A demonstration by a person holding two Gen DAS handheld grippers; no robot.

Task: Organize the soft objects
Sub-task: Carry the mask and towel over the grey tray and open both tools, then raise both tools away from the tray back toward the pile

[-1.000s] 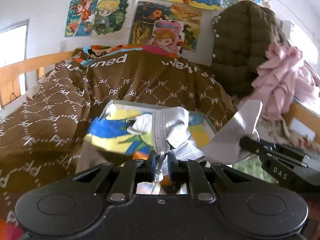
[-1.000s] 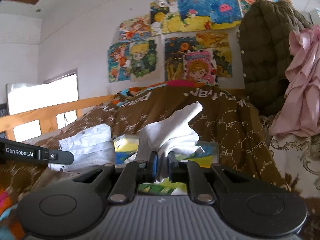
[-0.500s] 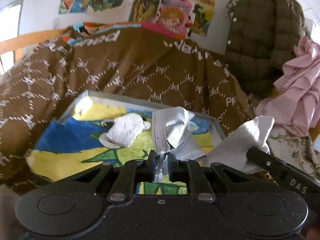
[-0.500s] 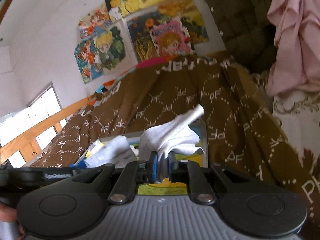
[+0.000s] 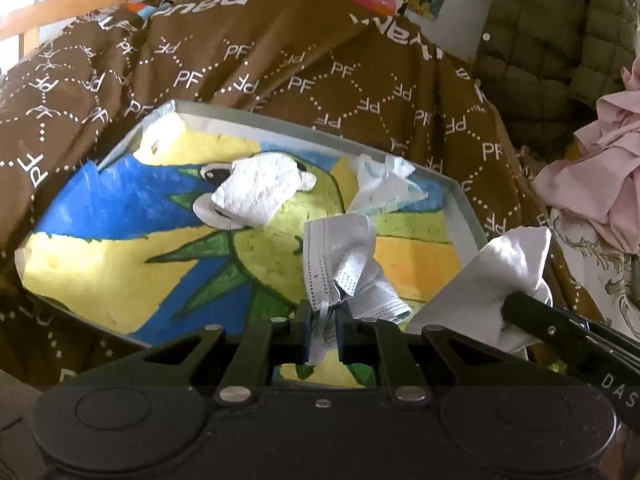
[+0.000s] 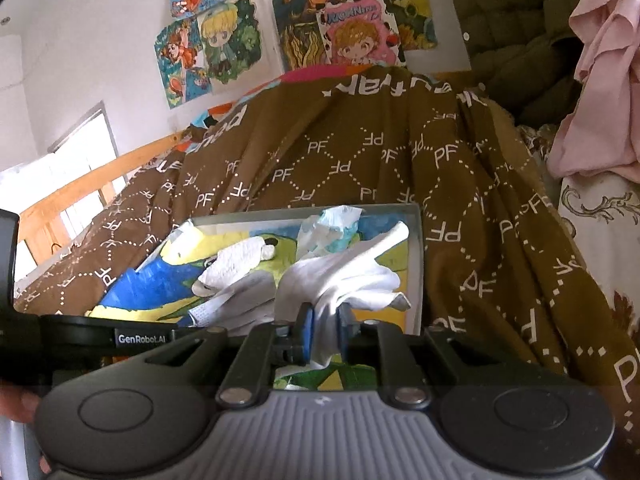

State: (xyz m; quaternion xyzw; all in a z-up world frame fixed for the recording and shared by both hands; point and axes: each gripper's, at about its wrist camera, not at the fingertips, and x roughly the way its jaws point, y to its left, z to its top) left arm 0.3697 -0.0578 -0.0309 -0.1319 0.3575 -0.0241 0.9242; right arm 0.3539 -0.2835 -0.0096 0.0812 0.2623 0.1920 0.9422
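A shallow grey tray (image 5: 320, 132) lined with a blue, yellow and green painting lies on the brown quilt. In it sit a crumpled white paper towel (image 5: 256, 192) and a pale blue-white wad (image 5: 384, 184). My left gripper (image 5: 322, 320) is shut on a grey face mask (image 5: 344, 264), which hangs over the tray's near right part. My right gripper (image 6: 324, 328) holds a white cloth (image 6: 340, 276) between its blue pads over the tray's right edge (image 6: 418, 264). Its jaws are opening, with the cloth still pinched. The same cloth (image 5: 492, 280) shows at the right of the left wrist view.
A brown quilt (image 5: 280, 72) printed with "PF" covers the bed around the tray. An olive puffer jacket (image 5: 552, 32) and a pink garment (image 5: 600, 184) hang at the right. A wooden bed rail (image 6: 100, 176) runs along the left, with posters (image 6: 280, 28) on the wall.
Both grippers have come down and forward over the tray, which now fills more of each view. The mask and the cloth travelled with them. The right jaws have parted slightly.
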